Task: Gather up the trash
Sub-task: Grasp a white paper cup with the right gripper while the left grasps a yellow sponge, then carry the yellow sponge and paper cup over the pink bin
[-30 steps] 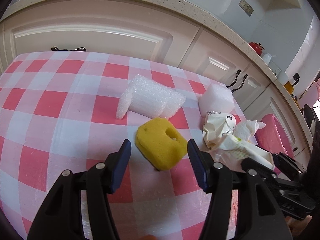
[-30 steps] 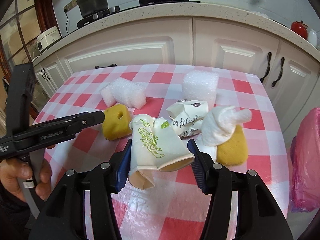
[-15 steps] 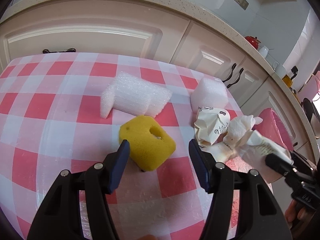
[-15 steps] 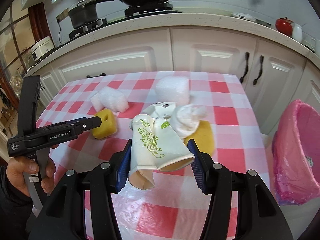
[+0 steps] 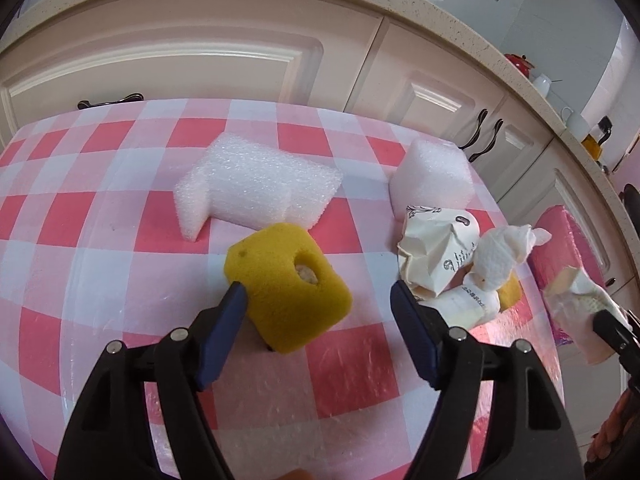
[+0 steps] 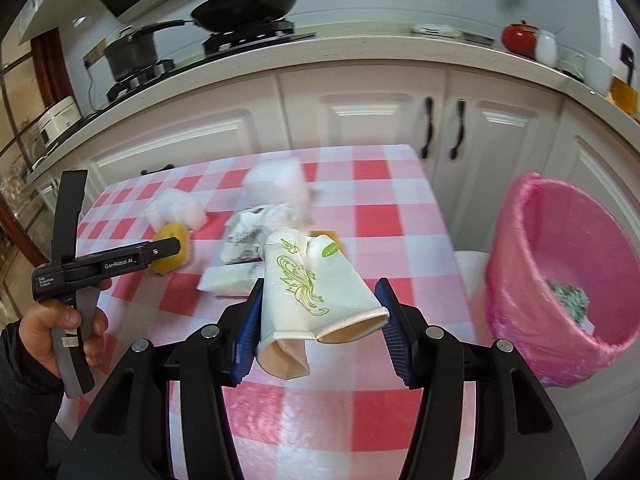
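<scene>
Crushed paper, printed with a green flourish, is sitting clamped in my right tongs (image 6: 318, 320): two flattened cups (image 6: 312, 296), pinched from both sides and lifted clear of the checked tablecloth (image 6: 360, 412). I am swinging them off the pile toward the pink-lined bin (image 6: 560, 280), which has come into view beside the table on my right with some scraps already in it. My left tongs (image 5: 316, 312) have just been spreading their jaws around the yellow sponge (image 5: 288, 280); one pad is at its edge, the other standing clear, so nothing is gripped there yet. Beyond it the white foam block (image 5: 256, 196), a second foam piece (image 5: 432, 178) and the crumpled cup with tissue (image 5: 444, 256) are waiting, so I judge the collecting is only partly done.
</scene>
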